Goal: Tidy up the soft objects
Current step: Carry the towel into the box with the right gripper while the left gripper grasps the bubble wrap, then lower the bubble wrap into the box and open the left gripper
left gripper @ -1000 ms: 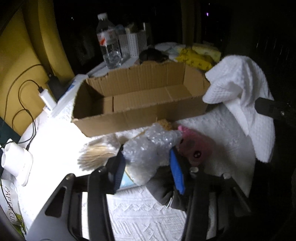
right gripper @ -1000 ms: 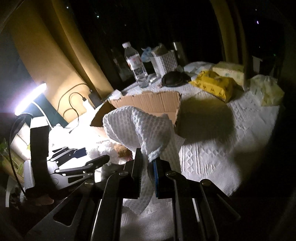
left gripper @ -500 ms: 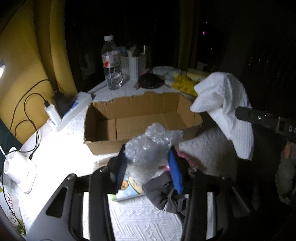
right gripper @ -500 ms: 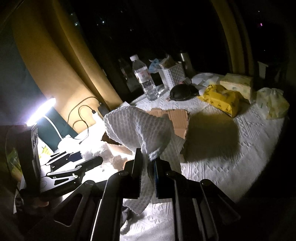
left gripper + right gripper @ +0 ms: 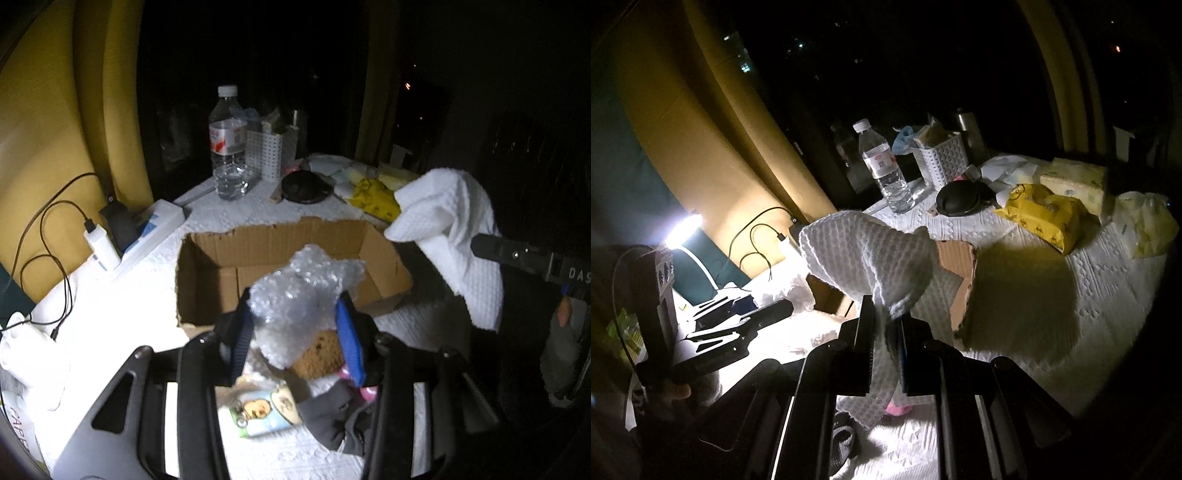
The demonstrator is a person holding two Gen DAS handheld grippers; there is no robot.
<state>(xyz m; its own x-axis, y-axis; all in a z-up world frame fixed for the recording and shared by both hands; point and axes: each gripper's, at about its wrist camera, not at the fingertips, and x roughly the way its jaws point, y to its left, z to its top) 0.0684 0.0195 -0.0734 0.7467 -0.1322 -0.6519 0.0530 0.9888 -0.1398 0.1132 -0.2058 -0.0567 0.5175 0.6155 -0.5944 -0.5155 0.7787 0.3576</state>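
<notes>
My left gripper [image 5: 295, 328] is shut on a wad of clear bubble wrap [image 5: 299, 291], held in the air just in front of the open cardboard box [image 5: 207, 284]. My right gripper [image 5: 888, 326] is shut on a white waffle cloth [image 5: 864, 254], which hangs over and in front of the box [image 5: 955, 258]; the same cloth [image 5: 454, 221] shows at the right in the left wrist view. Below the left gripper lie a brown plush [image 5: 319, 354], a dark grey fabric piece [image 5: 332, 417], something pink [image 5: 364, 391] and a cartoon-printed packet [image 5: 264, 410].
A water bottle [image 5: 228, 147], a white perforated basket [image 5: 271, 151], a dark round pouch [image 5: 304, 186] and a yellow wipes pack [image 5: 1045, 216] stand behind the box. A power strip with cables [image 5: 144, 229] lies at left. A lamp [image 5: 683, 230] glows at left.
Both grippers rose with their loads. The bubble wrap now hangs in front of the box opening instead of low over the pile, and the cloth sits higher beside the box.
</notes>
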